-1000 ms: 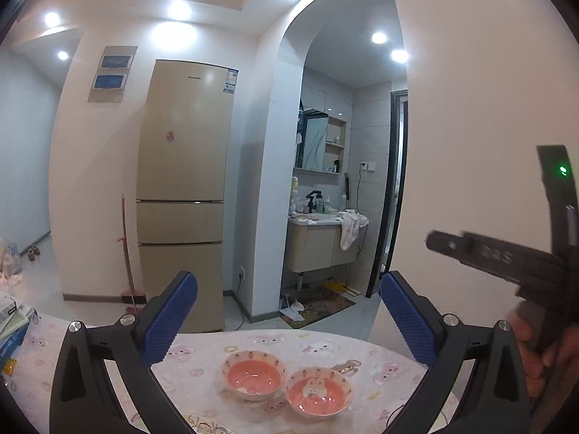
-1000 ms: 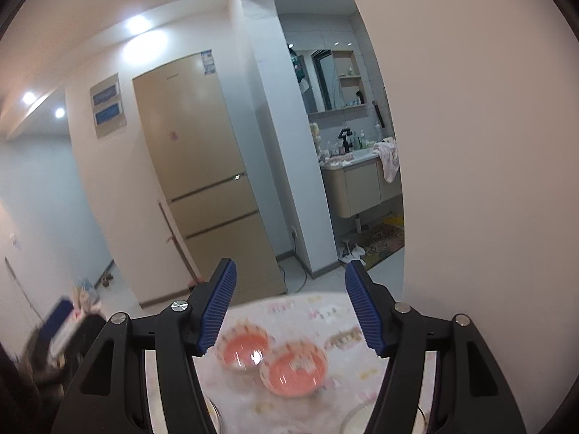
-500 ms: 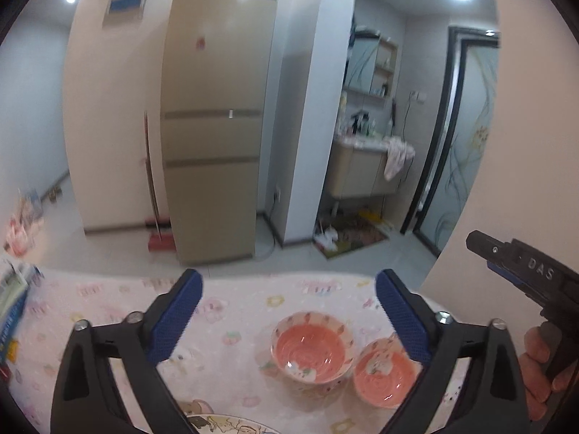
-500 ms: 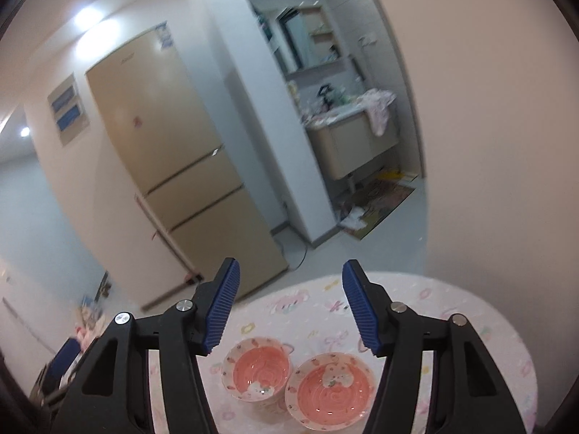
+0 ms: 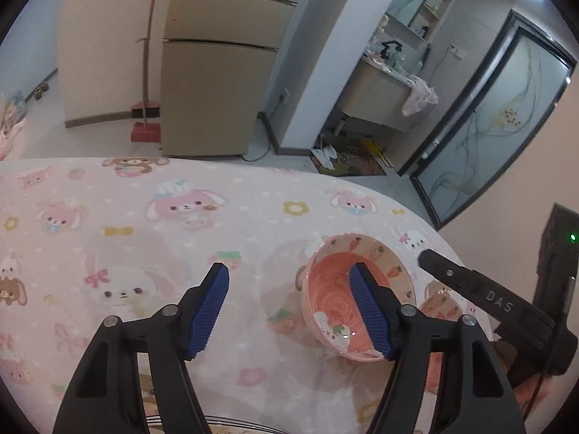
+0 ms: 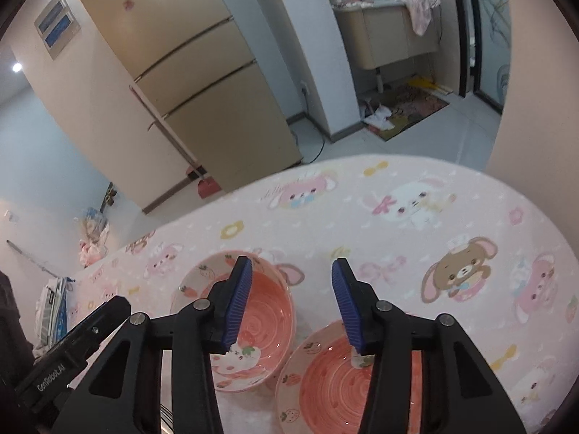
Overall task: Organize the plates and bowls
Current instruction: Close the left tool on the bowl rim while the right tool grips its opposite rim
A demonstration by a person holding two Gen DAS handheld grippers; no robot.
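My left gripper (image 5: 289, 307) hangs over the table (image 5: 181, 238) with its 2 blue fingers (image 5: 211, 307) closing, nothing between them but the pink tablecloth. The right-hand finger of that pair sits in front of the first bowl (image 5: 340, 296), over its near rim as the left wrist camera sees it; I cannot tell whether it touches.

My right gripper (image 6: 289, 305) has its fingers (image 6: 237, 303) closing too, with no pad pressing on anything. Between them I see the cloth and the edges of 2 bowls: the first bowl (image 6: 267, 311) lies behind my left-hand finger, and the second bowl (image 6: 333, 383) lies under my right-hand finger, just beside the first, their rims nearly touching.

Both bowls stand upright on the table, pink inside with a spiral pattern and strawberries and carrots on the rims. In the left wrist view the second bowl (image 5: 443, 307) is mostly hidden behind the black body of my right gripper (image 5: 485, 296).

A plate's rim (image 5: 235, 428) shows at the bottom edge, below my left gripper.

Beyond the table stand a beige fridge (image 6: 181, 72), a red broom (image 5: 144, 72) leaning beside it, and a washbasin cabinet (image 6: 391, 32) with a cloth draped over it.
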